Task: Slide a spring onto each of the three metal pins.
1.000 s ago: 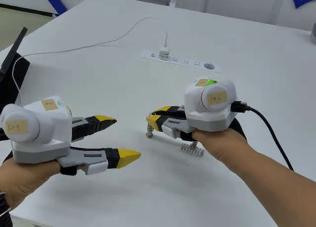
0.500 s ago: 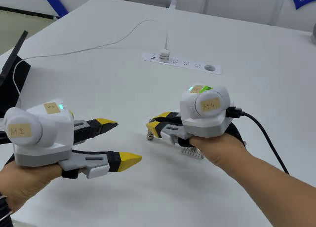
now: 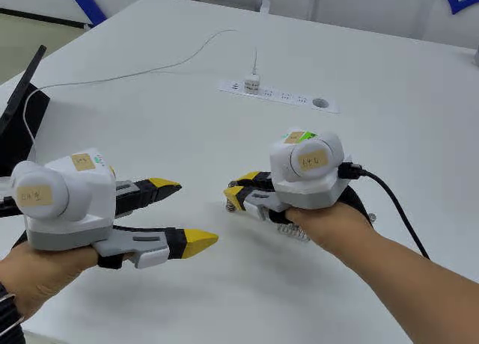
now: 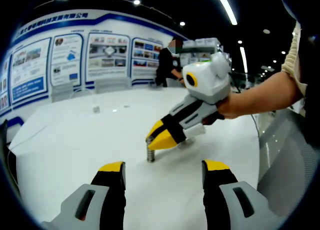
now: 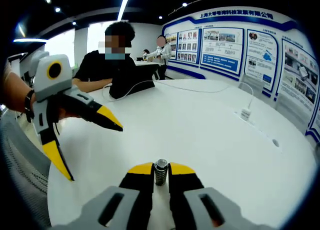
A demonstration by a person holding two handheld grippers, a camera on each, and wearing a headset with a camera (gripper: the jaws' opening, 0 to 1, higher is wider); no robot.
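Standing upright, grey coiled spring [image 5: 160, 178] encircles pin [image 5: 160, 163].

Exhibition-hall office: poster wall [image 5: 235, 42], white table [image 3: 150, 120]

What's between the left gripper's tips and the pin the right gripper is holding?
Nothing: bare white table separates the left gripper from the pin in the right gripper, as the left gripper view shows.

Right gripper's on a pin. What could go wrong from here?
1. The right gripper pinches the pin only with its very tips, so the pin could twist out or tip over on the table.
2. A loose spring lies right by the right hand; a wrist shift could knock it away.
3. The left gripper is open and apart, so nothing else steadies the pin.
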